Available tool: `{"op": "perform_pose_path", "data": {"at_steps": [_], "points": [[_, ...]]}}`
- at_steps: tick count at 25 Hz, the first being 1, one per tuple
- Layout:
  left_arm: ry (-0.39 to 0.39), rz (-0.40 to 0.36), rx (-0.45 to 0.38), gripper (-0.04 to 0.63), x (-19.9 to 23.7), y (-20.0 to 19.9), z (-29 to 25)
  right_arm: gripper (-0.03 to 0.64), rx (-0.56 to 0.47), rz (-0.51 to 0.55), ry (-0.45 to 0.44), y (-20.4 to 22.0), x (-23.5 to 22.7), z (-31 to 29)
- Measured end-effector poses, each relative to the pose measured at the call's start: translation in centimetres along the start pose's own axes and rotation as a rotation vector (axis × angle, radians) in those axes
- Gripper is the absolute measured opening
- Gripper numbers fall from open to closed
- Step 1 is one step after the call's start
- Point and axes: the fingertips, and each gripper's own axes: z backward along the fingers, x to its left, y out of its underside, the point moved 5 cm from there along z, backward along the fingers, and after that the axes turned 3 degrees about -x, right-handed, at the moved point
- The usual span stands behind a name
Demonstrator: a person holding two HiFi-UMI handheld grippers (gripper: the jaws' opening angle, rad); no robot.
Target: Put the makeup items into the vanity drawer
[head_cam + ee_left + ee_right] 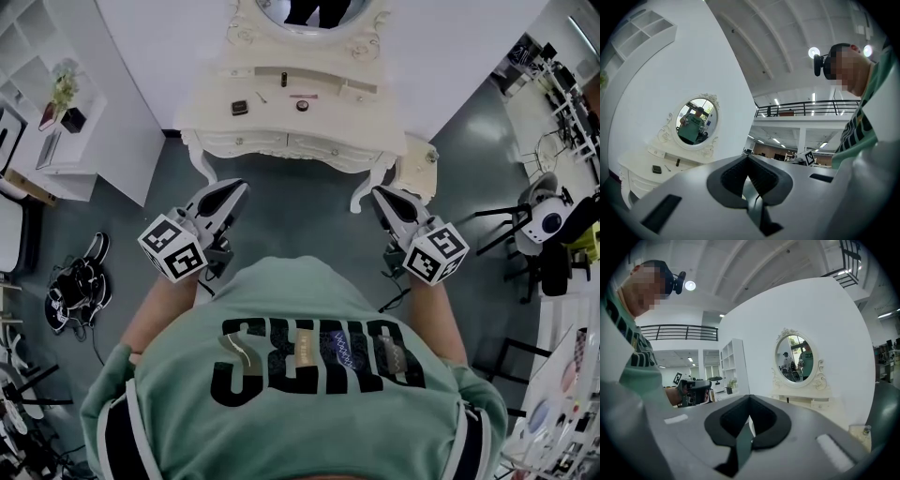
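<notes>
The white vanity (211, 117) stands ahead, its front drawers (291, 143) closed. On its top lie a dark compact (240, 107), a small round pot (302, 105), a pink pencil (303, 95) and a thin stick (261, 97); a brown tube (284, 77) lies on the low shelf under the mirror. My left gripper (239, 187) and right gripper (378, 194) are held level in front of the vanity, well short of it. Both are shut with nothing in them. From the left gripper (748, 156) I see the compact (656, 169); the right gripper (749, 397) faces the oval mirror (795, 357).
A small white stool (417, 164) stands at the vanity's right leg. A white shelf unit (56, 103) lines the left wall. Black cables and gear (80, 281) lie on the floor at left, and chairs and stands (544, 230) crowd the right.
</notes>
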Motion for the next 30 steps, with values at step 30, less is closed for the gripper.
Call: {"op": "perform_pose_path", "data": {"at_steps": [30], "points": [[0.134,0.003,0.046,0.003,21.1,-7.2,-6.5,0.009,-0.021,-0.008,0.099,-2.7,-6.1,-19.8]]}}
